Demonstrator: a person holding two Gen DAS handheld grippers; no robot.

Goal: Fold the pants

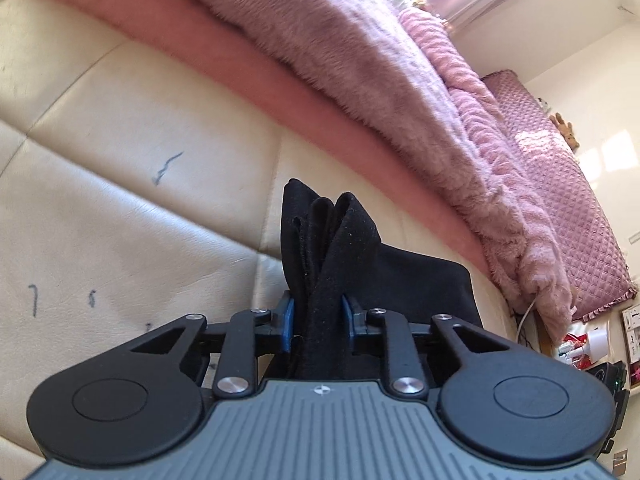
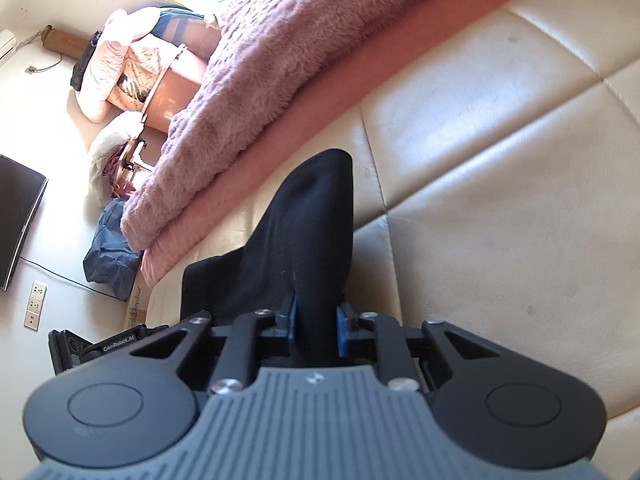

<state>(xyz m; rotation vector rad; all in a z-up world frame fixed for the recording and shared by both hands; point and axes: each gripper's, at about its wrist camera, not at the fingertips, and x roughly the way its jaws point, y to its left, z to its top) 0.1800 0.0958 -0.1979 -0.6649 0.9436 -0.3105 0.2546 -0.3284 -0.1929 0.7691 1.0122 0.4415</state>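
1. Grippers, nearest the cameras: the left gripper [image 1: 319, 320] has its blue pads [image 1: 289, 320] pressed against a bunched stack of black pants [image 1: 332, 256]; the right gripper [image 2: 316, 322] is likewise clamped on the same garment, pants [image 2: 304, 240] filling the gap between its blue pads [image 2: 341, 330].

2. Pants, location: the fabric rises out of each set of jaws and stands clear above the cream leather cushion [image 1: 120, 208], with the rest of the garment trailing down and sideways toward the cushion's edge.

3. Pants, orientation: in the left wrist view the clamped part points away from the camera as several upright layered edges, and a flat panel runs off to the right. In the right wrist view the clamped part forms one smooth rounded peak pointing away, and the flat panel runs off to the left. The long axis therefore runs across, between the two grippers.

4. View differences, mid-range: only the left wrist view shows pen marks [image 1: 166, 168] on the cushion and the separate fold layers. Only the right wrist view shows the cushion [image 2: 500, 200] as unmarked, pale panels.

5. Far field: a pink furry blanket [image 1: 360, 60] lies beyond the cushion in both views, blanket [image 2: 248, 60]. The left view adds a quilted pink cover [image 1: 560, 200]; the right view adds a dark screen [image 2: 18, 216] and wall sockets [image 2: 35, 304].
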